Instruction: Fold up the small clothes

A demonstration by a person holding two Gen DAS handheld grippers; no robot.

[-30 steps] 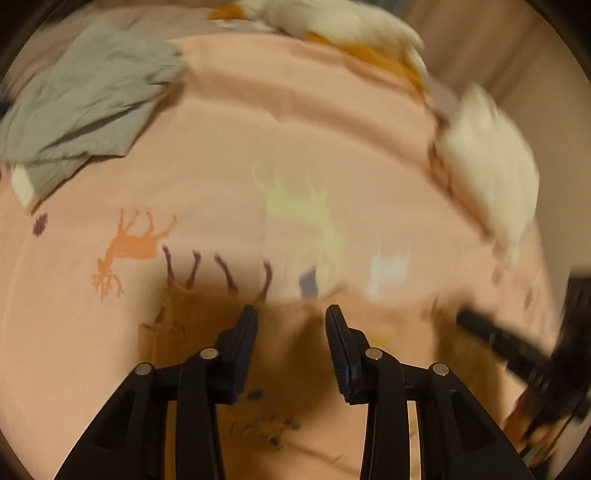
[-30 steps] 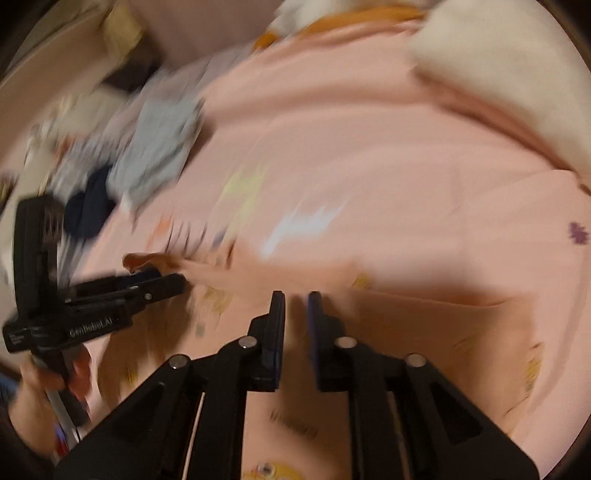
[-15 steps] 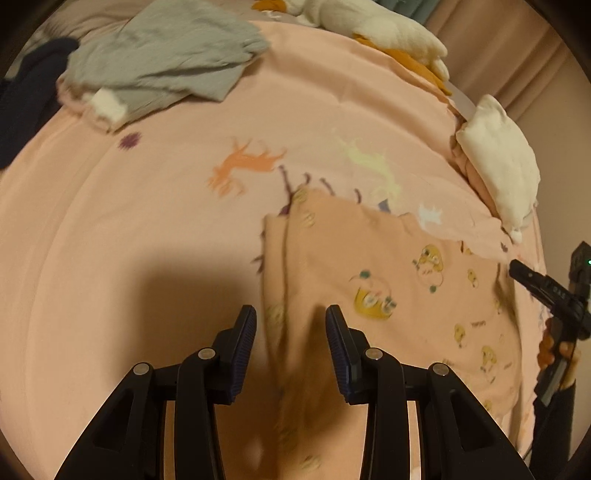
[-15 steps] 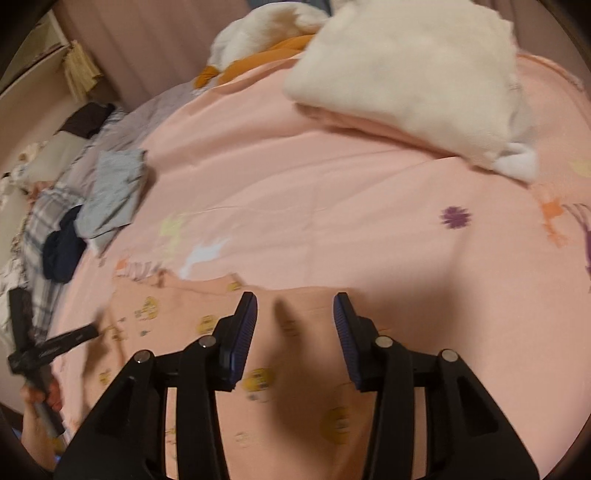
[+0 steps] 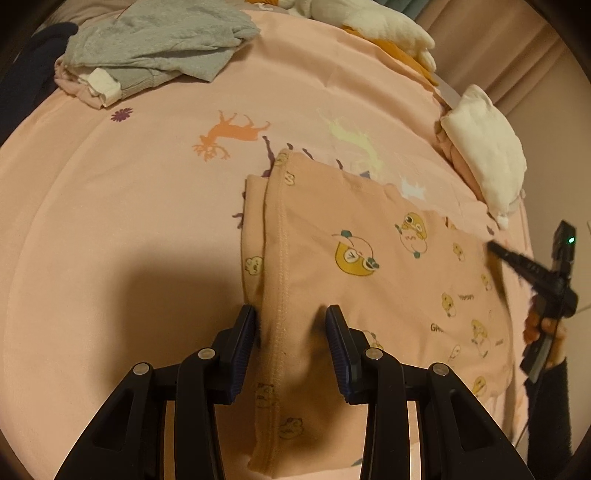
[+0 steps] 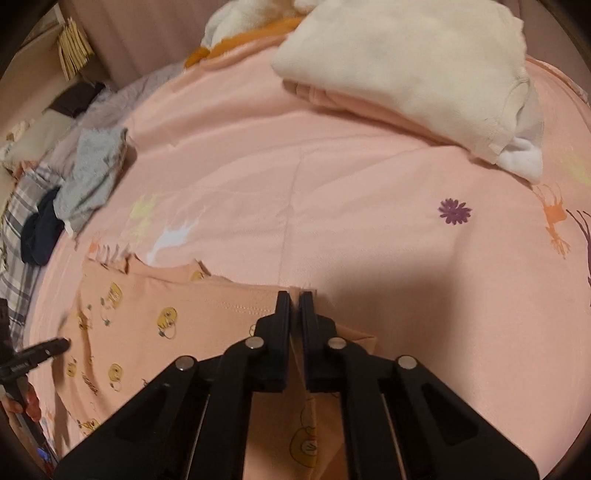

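A peach garment (image 5: 369, 236) printed with yellow cartoon figures lies spread on the pink bedsheet (image 5: 110, 229). My left gripper (image 5: 291, 314) is open, its fingers straddling the garment's folded, stitched left edge. The garment also shows in the right wrist view (image 6: 147, 325). My right gripper (image 6: 294, 299) is shut on the garment's right edge, which lifts in a small ridge between the fingers. The right gripper also shows at the right of the left wrist view (image 5: 495, 248), and the left gripper at the left edge of the right wrist view (image 6: 62, 344).
A heap of grey and dark clothes (image 5: 155, 44) lies at the far left of the bed. A folded stack with a cream garment on top (image 6: 406, 66) lies at the far right. White and orange bedding (image 5: 369, 26) lies at the back.
My right gripper has closed on the garment's right edge; it was open half a second ago. My left gripper has lowered onto the left edge and stayed open.
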